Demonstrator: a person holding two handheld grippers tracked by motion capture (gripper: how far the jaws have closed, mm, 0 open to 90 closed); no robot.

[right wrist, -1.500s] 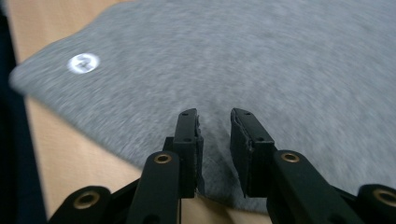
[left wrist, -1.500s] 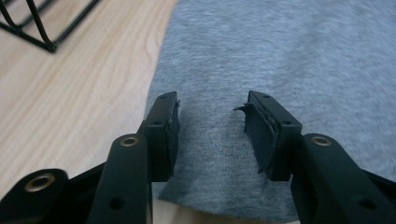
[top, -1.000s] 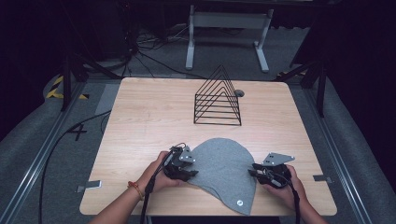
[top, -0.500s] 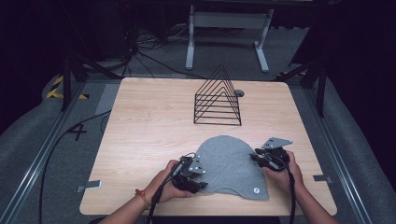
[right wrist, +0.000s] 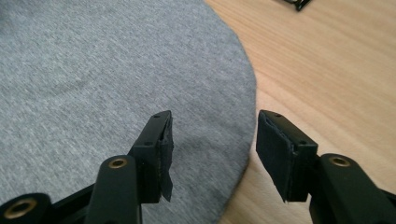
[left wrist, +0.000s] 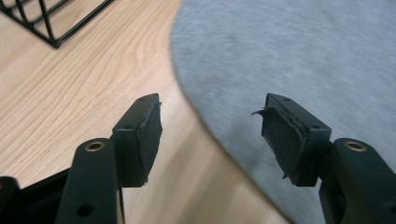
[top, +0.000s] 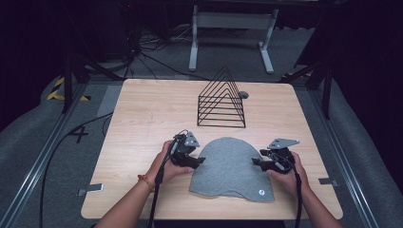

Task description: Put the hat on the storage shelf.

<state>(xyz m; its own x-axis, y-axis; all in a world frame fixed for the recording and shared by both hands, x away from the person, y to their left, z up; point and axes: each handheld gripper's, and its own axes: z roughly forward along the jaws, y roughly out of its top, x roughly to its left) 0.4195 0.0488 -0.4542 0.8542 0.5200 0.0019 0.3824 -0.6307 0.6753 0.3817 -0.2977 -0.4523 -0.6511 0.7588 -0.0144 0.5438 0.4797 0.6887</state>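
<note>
The grey cloth (top: pixel 230 167) is flanked on the table (top: pixel 142 114) by the left gripper (top: pixel 198 160) and right gripper (top: pixel 256 162), both spread and just opened, nothing pinched.

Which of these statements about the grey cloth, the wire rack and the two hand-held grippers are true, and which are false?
1. The grey cloth lies flat on the table. True.
2. The left hand-held gripper is shut on the cloth. False: its jaws stand open over the cloth's edge, with nothing between them.
3. The wire rack stands on the cloth. False: it stands on bare wood behind it.
4. The right hand-held gripper is open over the cloth's edge. True.
5. The cloth hangs on the rack. False: it lies on the table.
</note>
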